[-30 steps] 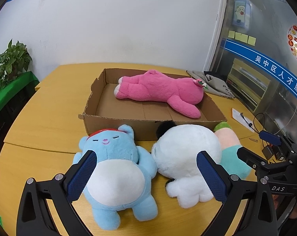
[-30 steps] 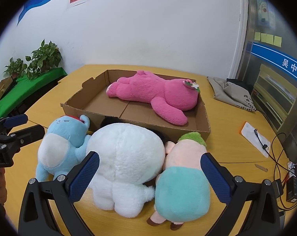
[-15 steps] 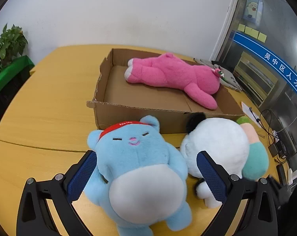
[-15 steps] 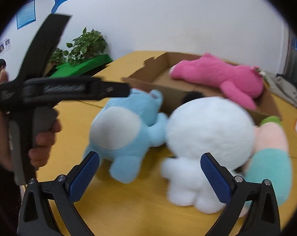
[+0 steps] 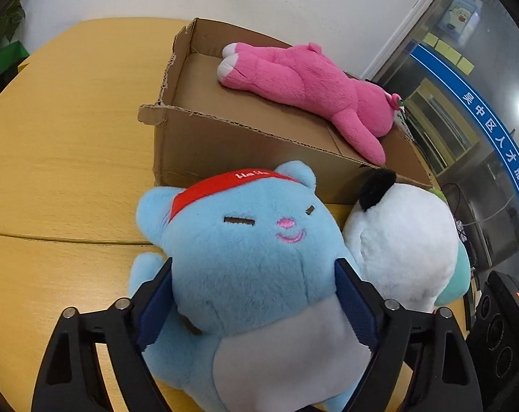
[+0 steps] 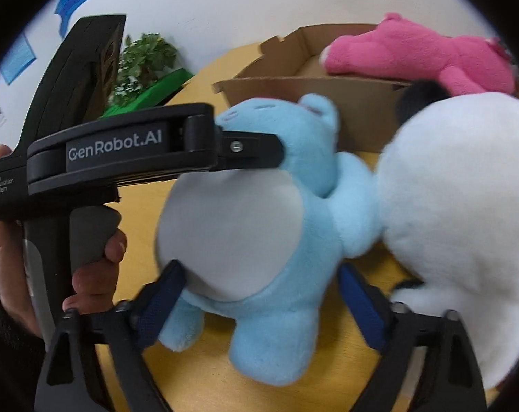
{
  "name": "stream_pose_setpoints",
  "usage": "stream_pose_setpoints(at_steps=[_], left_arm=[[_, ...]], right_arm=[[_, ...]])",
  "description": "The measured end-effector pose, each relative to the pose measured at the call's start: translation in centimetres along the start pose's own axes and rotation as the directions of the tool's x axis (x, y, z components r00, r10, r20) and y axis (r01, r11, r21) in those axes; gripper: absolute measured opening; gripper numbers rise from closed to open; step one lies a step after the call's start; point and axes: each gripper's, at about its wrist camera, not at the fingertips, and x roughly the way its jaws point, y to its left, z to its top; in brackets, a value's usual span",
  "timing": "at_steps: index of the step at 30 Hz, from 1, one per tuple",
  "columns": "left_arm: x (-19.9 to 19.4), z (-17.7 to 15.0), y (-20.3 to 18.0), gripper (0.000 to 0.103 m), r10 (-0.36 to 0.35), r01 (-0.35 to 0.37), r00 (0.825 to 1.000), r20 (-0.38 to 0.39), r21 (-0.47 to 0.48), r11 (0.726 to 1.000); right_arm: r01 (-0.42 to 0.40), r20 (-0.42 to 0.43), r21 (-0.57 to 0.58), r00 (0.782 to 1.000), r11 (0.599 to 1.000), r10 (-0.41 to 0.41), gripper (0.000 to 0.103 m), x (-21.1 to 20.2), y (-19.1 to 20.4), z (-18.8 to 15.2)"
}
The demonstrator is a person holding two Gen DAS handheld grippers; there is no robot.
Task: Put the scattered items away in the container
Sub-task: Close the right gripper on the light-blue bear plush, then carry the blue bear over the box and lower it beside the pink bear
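Observation:
A blue plush bear (image 5: 252,257) with a red headband lies on the wooden table in front of a cardboard box (image 5: 225,140). My left gripper (image 5: 256,302) is shut on the bear's head and neck, pads pressed into both sides. My right gripper (image 6: 263,305) is shut on the bear's lower body (image 6: 259,240). A pink plush (image 5: 307,82) lies inside the box. A white plush (image 5: 403,240) lies right of the bear, touching it. A teal and pink plush (image 5: 463,274) peeks out behind the white one.
The wooden table (image 5: 64,127) stretches left of the box. A potted plant on a green stand (image 6: 146,72) is at the far left. A black device (image 5: 499,326) sits at the right table edge. The left gripper's body and hand (image 6: 98,178) fill the right wrist view's left side.
Both grippers moved in on the blue bear and closed on it, the left at its head and the right at its lower body. The other plush toys stayed put.

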Motion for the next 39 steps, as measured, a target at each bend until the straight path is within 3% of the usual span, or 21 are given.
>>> stream_pose_setpoints(at_steps=[6,12,16,19,25,32,35,39], left_arm=[[-1.9,-0.6,-0.8,0.078,-0.009,0.009,0.999,0.031,0.007,1.000],[-6.8,1.3,-4.7,0.078,0.006,-0.022,0.988,0.156,0.102,0.995],[-10.3,5.6,-7.8,0.078,-0.021,-0.031,0.966,0.259,0.192,0.981],[-11.4,10.1,-9.1,0.078,-0.048,-0.024,0.956,0.290,0.240,0.971],[-9.1,18.4,-10.7,0.078,-0.038,-0.056,0.955,0.294,0.306,0.951],[0.0,23.2,-7.0,0.078,0.008,-0.057,0.985,0.173,0.278,0.959],[4.1,22.8,-4.4,0.078,0.058,-0.082,0.993,0.103,0.241,0.967],[7.5,20.6,-0.9,0.078,0.140,-0.139,0.990,0.005,0.173,0.975]], right_arm=[[0.007,0.034,-0.072,0.999,0.997,-0.005,0.061,-1.0,0.9,-0.8],[0.011,0.152,-0.114,0.988,0.993,0.007,0.059,-4.9,1.7,-0.5],[0.018,0.267,-0.128,0.964,0.992,0.017,0.059,-8.7,2.0,2.9],[0.042,0.333,-0.162,0.943,0.986,0.014,0.059,-11.0,1.7,6.3],[0.084,0.403,-0.137,0.915,0.987,-0.022,0.059,-11.3,-1.2,13.4],[0.065,0.311,-0.020,0.949,0.998,-0.055,0.059,-4.5,-5.9,17.7],[0.057,0.228,0.043,0.972,0.997,-0.065,0.059,-0.8,-7.0,17.4],[0.022,0.071,0.113,0.997,0.993,-0.031,0.059,4.1,-7.3,16.6]])
